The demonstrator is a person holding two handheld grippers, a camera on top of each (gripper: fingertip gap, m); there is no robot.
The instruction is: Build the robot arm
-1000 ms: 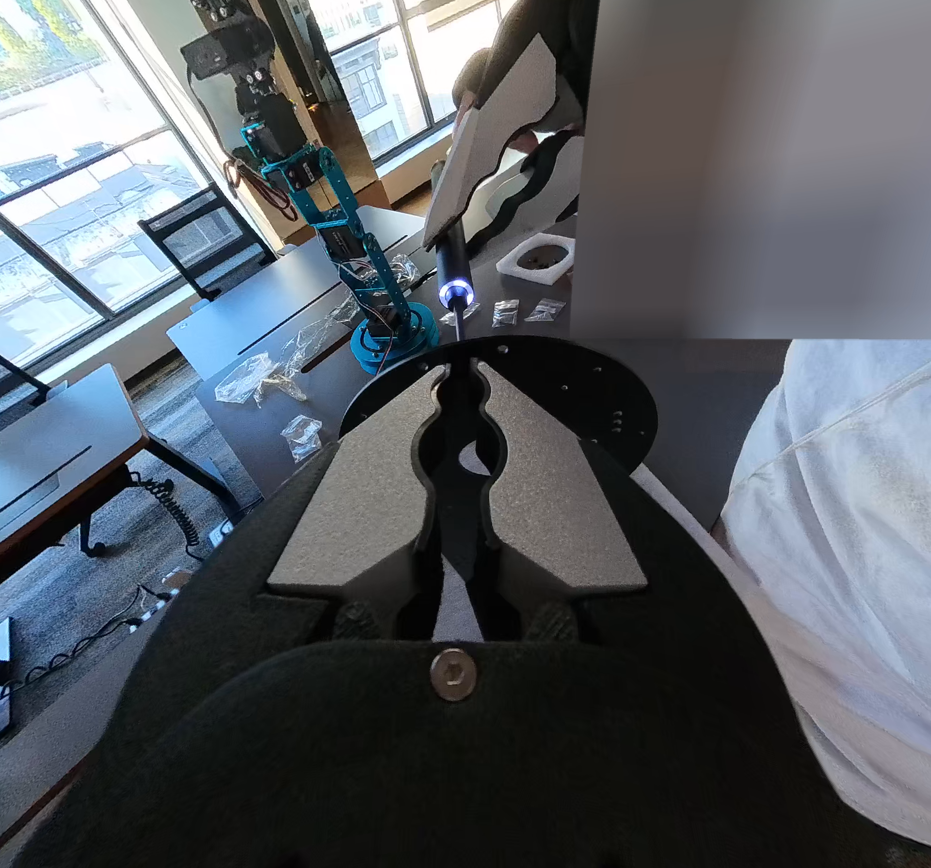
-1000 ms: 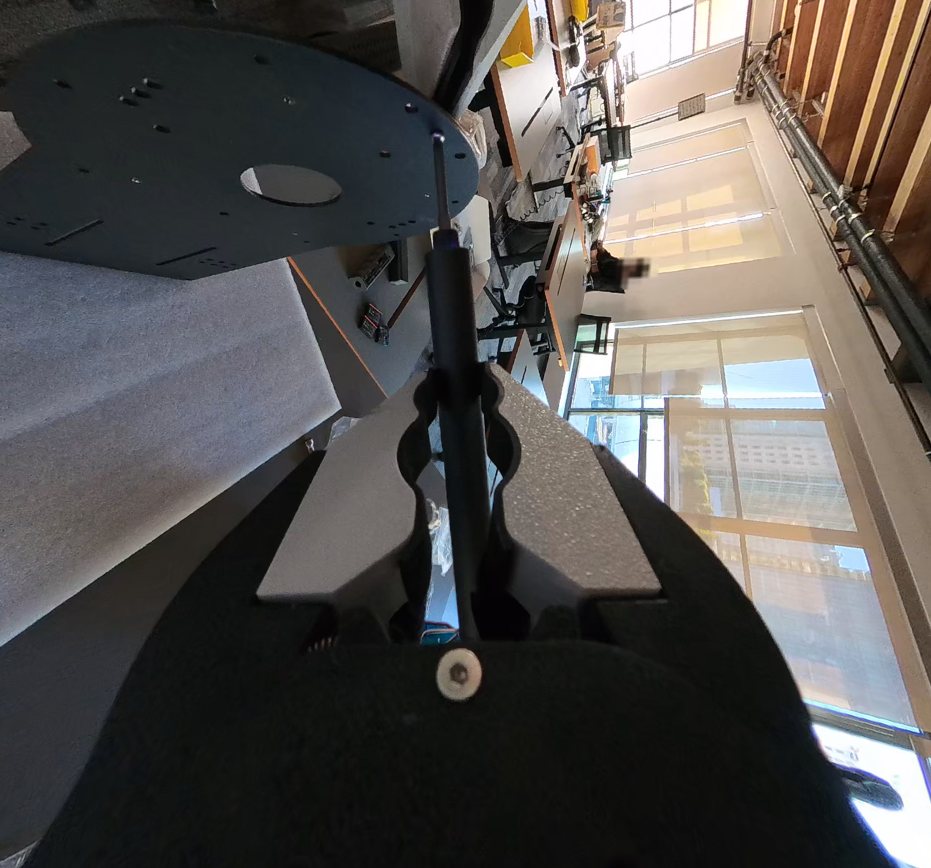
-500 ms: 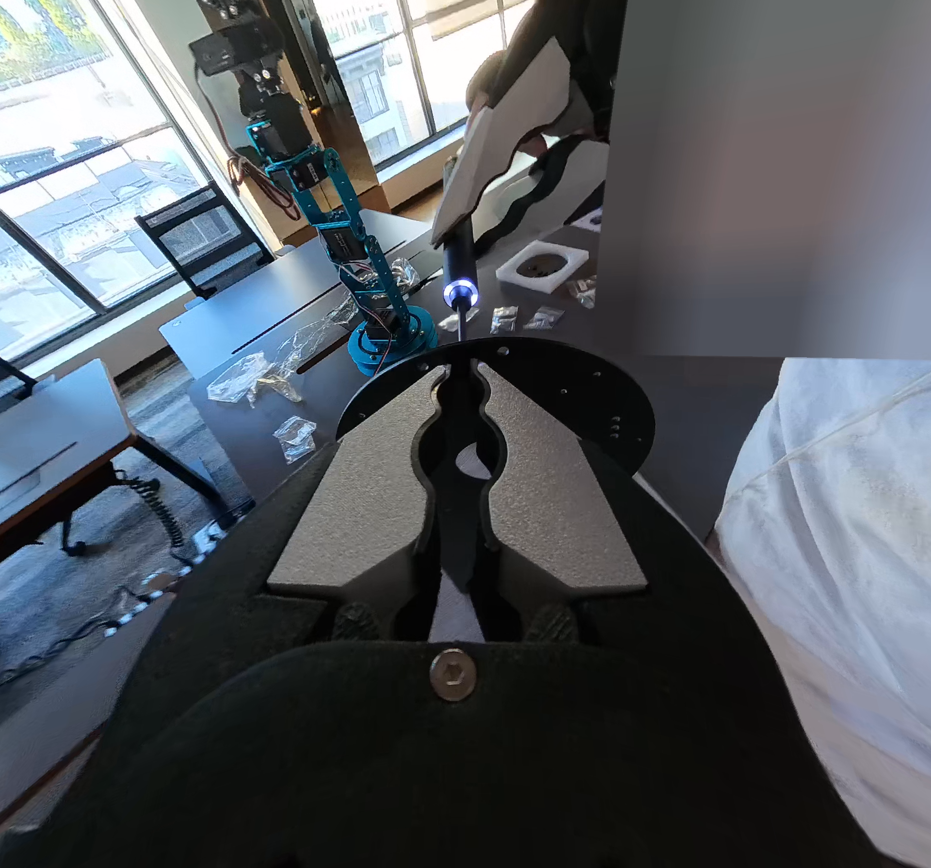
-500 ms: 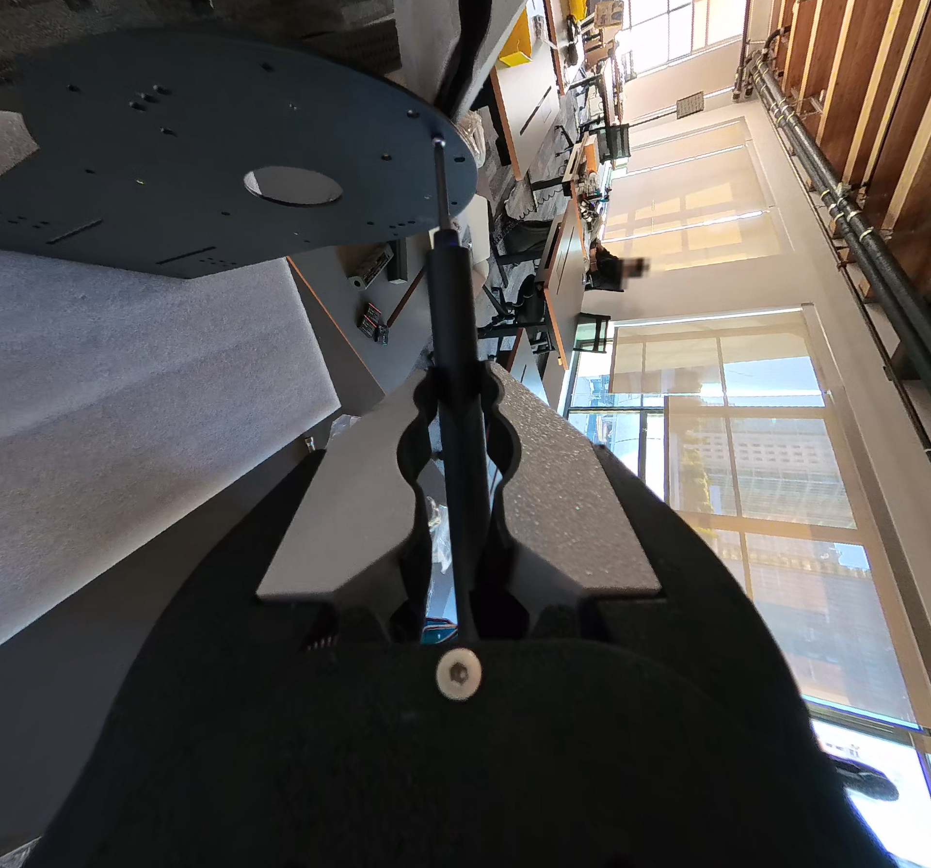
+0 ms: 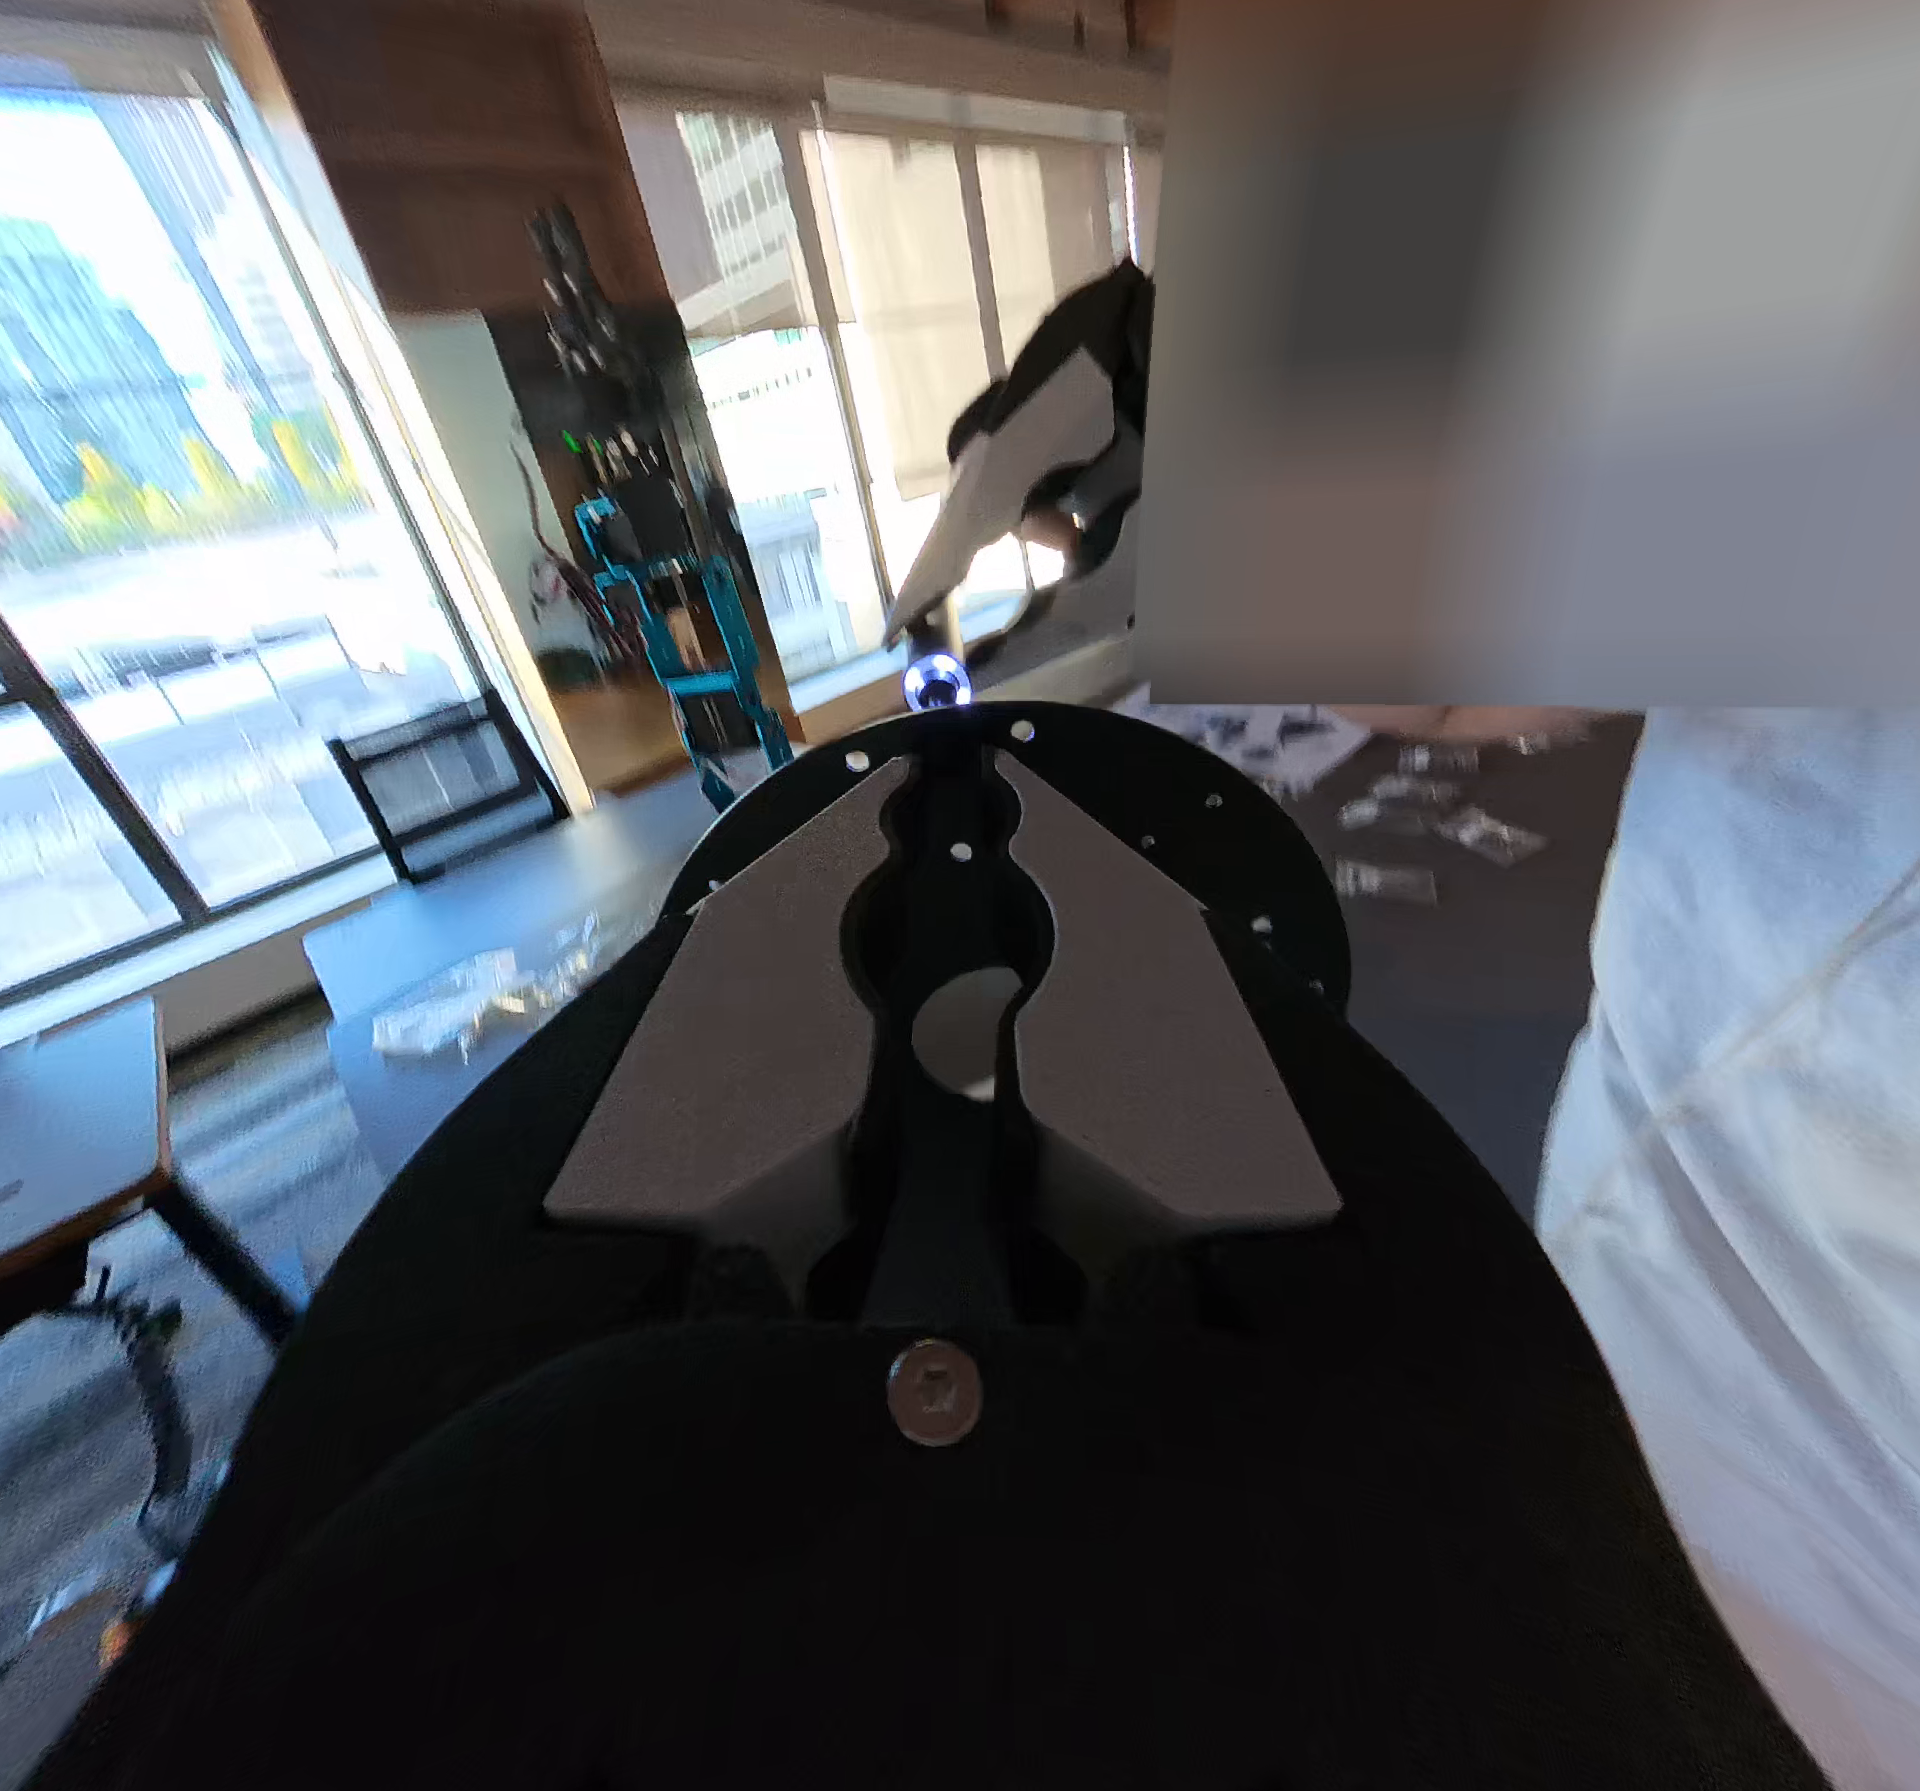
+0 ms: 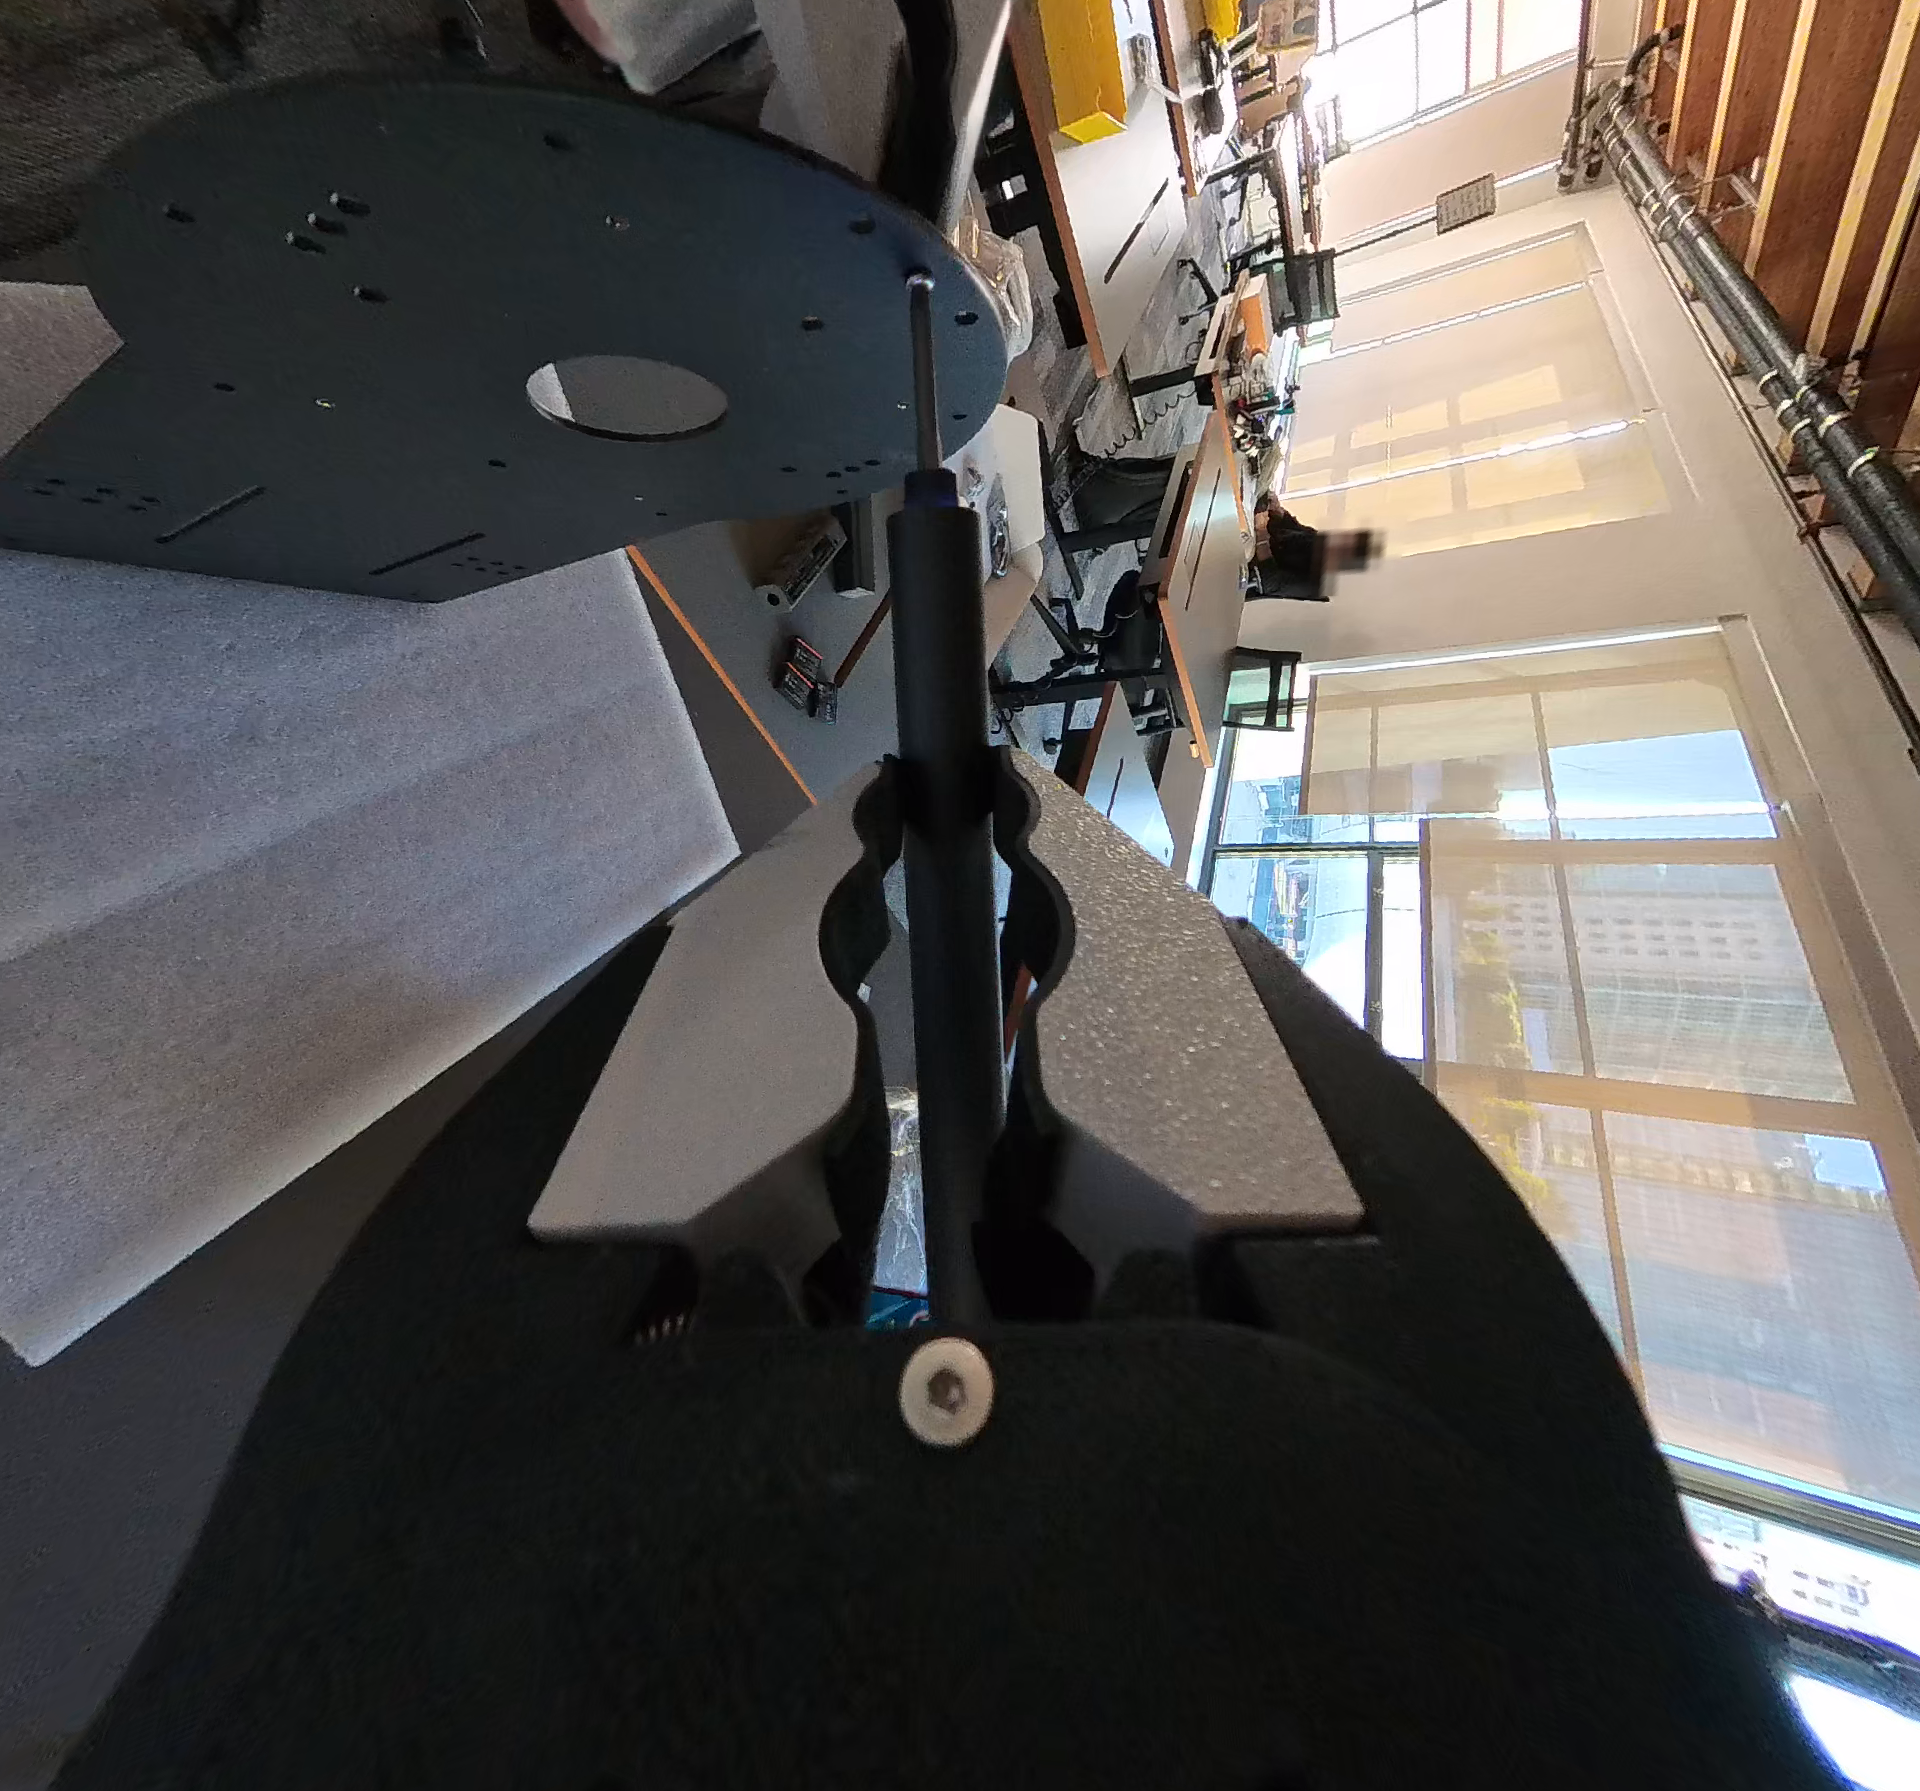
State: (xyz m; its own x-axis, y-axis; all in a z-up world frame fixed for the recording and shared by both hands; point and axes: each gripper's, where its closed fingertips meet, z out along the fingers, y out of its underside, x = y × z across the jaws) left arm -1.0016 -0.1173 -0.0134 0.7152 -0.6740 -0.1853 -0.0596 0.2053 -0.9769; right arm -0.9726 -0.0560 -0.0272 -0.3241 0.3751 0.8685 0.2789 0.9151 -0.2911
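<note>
We are clamping the round black plate in our left gripper, and our right gripper is squeezing the black screwdriver, its tip touching the plate's upper rim.

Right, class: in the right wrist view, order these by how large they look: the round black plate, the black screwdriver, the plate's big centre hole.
1. Round black plate, held edge-on by the left gripper.
2. Black screwdriver, clamped in the right gripper; being nearer the camera enlarges it.
3. Centre hole.
</note>
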